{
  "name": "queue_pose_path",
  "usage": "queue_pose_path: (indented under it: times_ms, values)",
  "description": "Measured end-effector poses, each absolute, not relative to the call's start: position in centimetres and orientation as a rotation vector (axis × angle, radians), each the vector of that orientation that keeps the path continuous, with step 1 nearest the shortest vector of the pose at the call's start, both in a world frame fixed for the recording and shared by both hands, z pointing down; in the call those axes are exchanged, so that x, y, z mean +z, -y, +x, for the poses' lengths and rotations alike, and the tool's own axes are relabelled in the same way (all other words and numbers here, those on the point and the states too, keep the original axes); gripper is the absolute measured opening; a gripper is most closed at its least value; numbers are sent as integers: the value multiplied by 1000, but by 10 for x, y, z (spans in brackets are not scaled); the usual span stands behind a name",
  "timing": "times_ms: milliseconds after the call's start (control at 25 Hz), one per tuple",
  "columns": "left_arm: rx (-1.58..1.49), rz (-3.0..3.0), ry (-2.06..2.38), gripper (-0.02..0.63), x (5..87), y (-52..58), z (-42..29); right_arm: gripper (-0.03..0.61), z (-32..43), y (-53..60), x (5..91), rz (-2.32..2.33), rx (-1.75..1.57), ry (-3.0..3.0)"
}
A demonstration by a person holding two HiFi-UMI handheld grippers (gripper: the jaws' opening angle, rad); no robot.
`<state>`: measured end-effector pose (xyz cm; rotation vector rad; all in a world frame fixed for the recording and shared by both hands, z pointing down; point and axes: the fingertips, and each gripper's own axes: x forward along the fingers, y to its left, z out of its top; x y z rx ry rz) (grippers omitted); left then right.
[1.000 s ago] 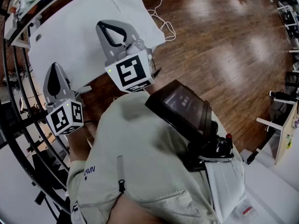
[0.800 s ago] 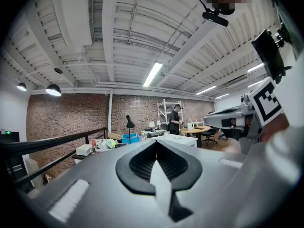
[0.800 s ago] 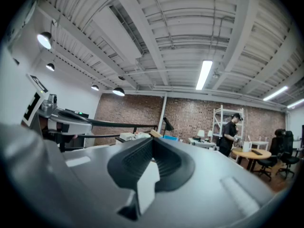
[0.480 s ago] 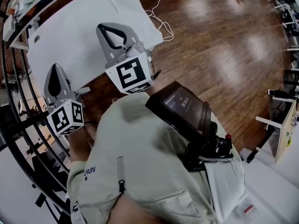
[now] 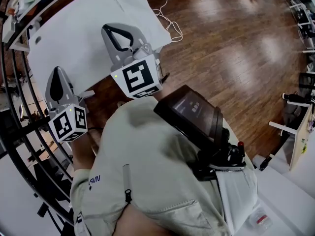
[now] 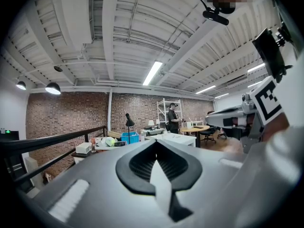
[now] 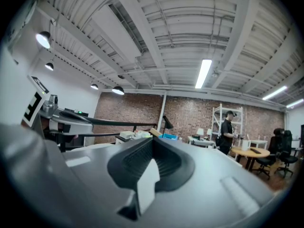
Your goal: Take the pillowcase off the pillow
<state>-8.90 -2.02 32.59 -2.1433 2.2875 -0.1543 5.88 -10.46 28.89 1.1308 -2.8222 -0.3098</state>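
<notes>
A flat white surface lies at the upper left of the head view; I cannot tell whether it is the pillow in its case or a covered table, and no separate pillow shows. My right gripper is held level over its near edge, jaws shut with nothing between them. My left gripper is lower left, beside the white surface's near corner, also shut and empty. In the left gripper view the shut jaws point across the room, with the right gripper at the right. The right gripper view shows its own shut jaws.
A black railing curves along the left. White cables lie on the wooden floor. A dark screen device hangs at my chest. Far off, a person stands by shelves, near a round table with chairs.
</notes>
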Motion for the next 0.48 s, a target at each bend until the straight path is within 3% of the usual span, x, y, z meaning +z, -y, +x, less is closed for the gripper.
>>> queue_pose_path:
  times_ms: [480]
  values:
    - [-156,-2143,-2284,6,326,20,-89,3,58,103,289,1126,-312,2829]
